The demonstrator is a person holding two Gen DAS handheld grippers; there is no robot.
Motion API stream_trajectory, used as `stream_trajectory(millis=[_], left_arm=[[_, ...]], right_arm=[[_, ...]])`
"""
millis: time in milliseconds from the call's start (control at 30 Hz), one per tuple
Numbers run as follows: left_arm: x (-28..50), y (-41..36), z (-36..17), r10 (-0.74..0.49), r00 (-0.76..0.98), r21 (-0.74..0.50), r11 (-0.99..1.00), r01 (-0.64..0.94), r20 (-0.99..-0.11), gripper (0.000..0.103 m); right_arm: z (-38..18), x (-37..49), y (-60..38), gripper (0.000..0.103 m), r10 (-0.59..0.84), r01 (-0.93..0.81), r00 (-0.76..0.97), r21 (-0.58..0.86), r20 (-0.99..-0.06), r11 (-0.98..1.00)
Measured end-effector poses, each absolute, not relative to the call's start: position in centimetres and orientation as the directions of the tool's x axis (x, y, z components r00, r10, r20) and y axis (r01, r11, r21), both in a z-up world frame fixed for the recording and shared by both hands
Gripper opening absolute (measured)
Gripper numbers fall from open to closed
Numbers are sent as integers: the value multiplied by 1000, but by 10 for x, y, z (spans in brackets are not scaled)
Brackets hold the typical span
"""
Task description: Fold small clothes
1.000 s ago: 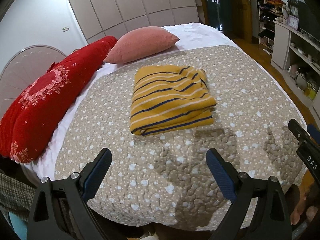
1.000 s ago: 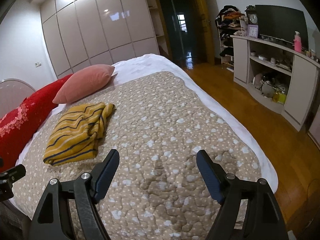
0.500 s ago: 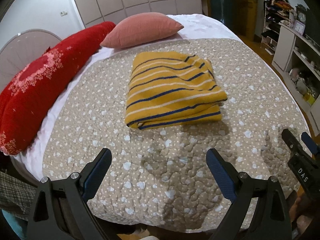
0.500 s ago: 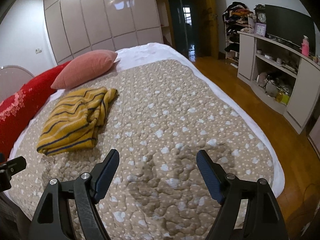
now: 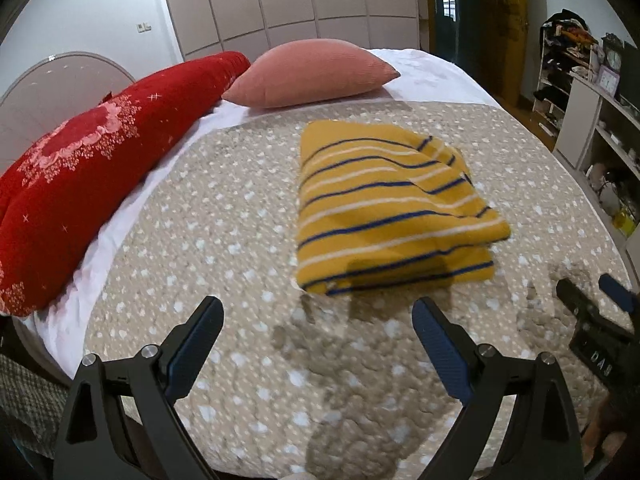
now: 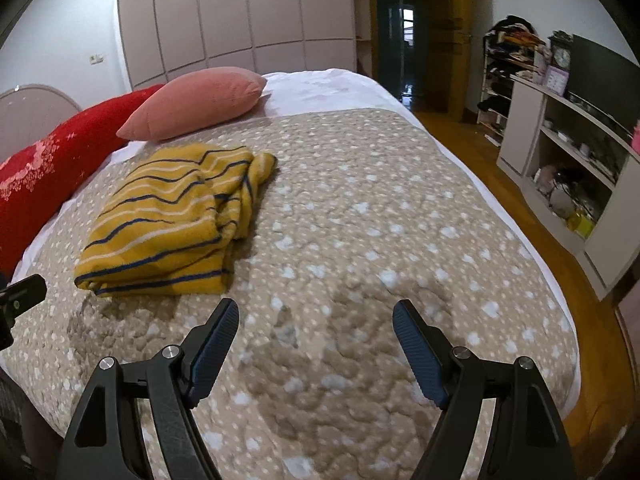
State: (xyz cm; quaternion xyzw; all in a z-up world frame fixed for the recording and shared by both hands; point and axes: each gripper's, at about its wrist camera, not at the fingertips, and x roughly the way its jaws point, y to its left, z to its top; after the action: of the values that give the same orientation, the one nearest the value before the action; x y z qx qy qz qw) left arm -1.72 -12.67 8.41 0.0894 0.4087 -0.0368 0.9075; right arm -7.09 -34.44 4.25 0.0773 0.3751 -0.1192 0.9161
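Left gripper (image 5: 316,312) hangs w/ jaws spread wide, nothing between them, blue pads facing each other over bare quilt (image 5: 240,232) near the bed's foot. Right gripper (image 6: 316,316) same: jaws wide apart, empty, angled down at the quilt. In the left view the right gripper's tip pokes in at the right edge; in the right view a bit of the left one shows at the left edge. Both cast dark shadows on the quilt just ahead of the fingers, and one shadow laps onto the near edge of the shirt (image 5: 384,208). The shirt, yellow w/ navy & white stripes, lies folded into a rough rectangle on the quilt, just beyond the left gripper's tips and a bit to their right; from the right gripper it sits ahead and off to the left, well clear of that gripper's fingers. Its far-right side is bunched, layers not flush. Neither gripper touches it. Behind the shirt, a pink pillow (image 5: 312,72) rests on the white sheet (image 5: 432,80); a long red bolster (image 5: 88,184) w/ floral pattern runs along the bed's left edge. Beyond that, a wardrobe (image 6: 240,12) on the far wall, wood floor (image 6: 480,148) & open shelves (image 6: 580,152) at right.
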Motion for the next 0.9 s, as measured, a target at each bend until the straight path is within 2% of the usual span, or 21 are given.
stream_trajectory(millis=[367,733,900], left_arm=[[17,-91,51,21,610,131,982,136,-792,95],[30,-46,30,-39,561,-11,999,53,-827,95],[24,-41,28,-60,558,-37,998,52,-828,95]], right_arm=[[47,-21,-311,83,-169,216,667,-28,-725,976],[47,14,-260,83,-154,118,653,-102,-741,988],[43,12,-249,83,-149,111,646,-102,-748,989]])
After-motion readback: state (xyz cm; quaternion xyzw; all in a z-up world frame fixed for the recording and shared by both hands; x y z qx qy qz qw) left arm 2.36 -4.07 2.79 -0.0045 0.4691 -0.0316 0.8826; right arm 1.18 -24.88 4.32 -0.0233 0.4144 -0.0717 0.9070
